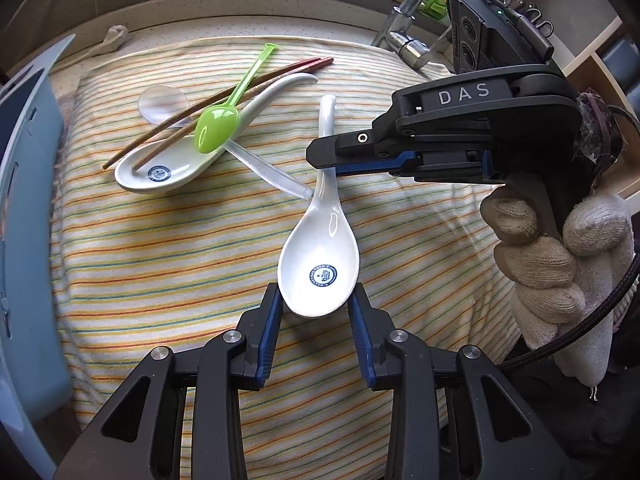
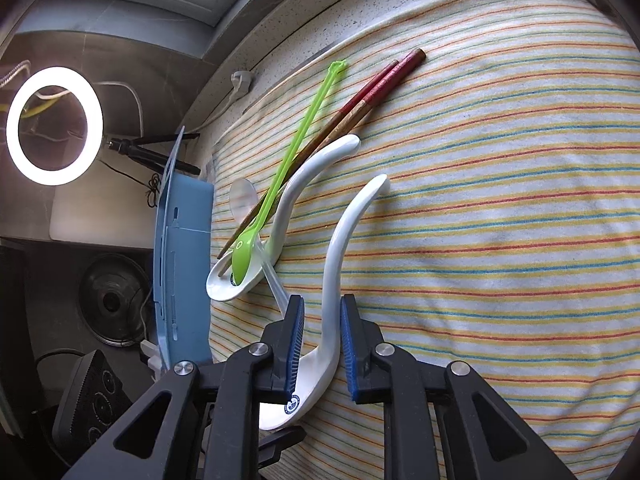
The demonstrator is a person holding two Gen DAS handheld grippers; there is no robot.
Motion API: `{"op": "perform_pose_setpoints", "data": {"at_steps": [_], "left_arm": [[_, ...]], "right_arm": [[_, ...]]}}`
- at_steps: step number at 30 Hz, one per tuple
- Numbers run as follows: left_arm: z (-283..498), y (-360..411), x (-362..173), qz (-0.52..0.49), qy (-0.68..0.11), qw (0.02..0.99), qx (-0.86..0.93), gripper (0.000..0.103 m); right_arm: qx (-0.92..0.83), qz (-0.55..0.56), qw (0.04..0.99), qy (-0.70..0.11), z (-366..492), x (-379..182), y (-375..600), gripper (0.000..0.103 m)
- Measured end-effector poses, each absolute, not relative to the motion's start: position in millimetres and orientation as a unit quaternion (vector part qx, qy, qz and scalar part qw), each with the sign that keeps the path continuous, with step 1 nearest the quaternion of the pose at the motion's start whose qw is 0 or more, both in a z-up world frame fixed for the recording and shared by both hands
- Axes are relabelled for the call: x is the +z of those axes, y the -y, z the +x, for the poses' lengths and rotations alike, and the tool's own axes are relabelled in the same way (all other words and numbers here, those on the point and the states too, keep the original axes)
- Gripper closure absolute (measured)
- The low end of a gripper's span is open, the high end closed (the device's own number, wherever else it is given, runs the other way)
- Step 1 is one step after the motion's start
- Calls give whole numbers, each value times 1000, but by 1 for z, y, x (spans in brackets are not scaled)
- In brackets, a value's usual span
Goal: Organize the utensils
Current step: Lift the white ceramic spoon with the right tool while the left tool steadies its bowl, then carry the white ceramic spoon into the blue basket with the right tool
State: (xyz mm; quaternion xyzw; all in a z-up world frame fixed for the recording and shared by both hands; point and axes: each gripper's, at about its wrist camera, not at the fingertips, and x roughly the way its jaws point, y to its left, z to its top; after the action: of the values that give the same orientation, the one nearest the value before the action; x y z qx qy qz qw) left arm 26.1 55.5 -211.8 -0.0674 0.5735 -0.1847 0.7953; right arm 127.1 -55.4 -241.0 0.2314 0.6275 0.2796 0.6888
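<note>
My left tongs stood apart, one blue pad on each side of the bowl of a white ceramic spoon, without clearly pressing it. My right tongs were also apart, straddling that same spoon's handle near its neck; in the left wrist view they came in from three o'clock across the handle. I could not tell whether any pad touched the ceramic.

The spoon lay on a striped cloth spread over the tabletop, bowl toward me in the left view, handle pointing to twelve o'clock. Toward ten o'clock from it sat the rest of the pile: a second white spoon, with a green plastic spoon resting on it and a pair of chopsticks lying with their tips in its bowl. A clear plastic spoon lay under them, its handle reaching out just beside the first spoon's neck. At nine o'clock, off the cloth's edge, stood a blue rack. A faucet rose at one o'clock.
</note>
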Motion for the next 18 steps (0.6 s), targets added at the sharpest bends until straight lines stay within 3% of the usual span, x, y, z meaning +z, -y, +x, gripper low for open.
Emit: {"op": "perform_pose_setpoints", "data": {"at_steps": [2,18], "left_arm": [[23,-55,-211,-71,-572,796,-185,71],[13,-46,-194,-69,-547,814,-183,71]], "right_arm": [[281,227,694,-623,125,-240,58,94],[285,229,712,-599,118,-224,83,95]]}}
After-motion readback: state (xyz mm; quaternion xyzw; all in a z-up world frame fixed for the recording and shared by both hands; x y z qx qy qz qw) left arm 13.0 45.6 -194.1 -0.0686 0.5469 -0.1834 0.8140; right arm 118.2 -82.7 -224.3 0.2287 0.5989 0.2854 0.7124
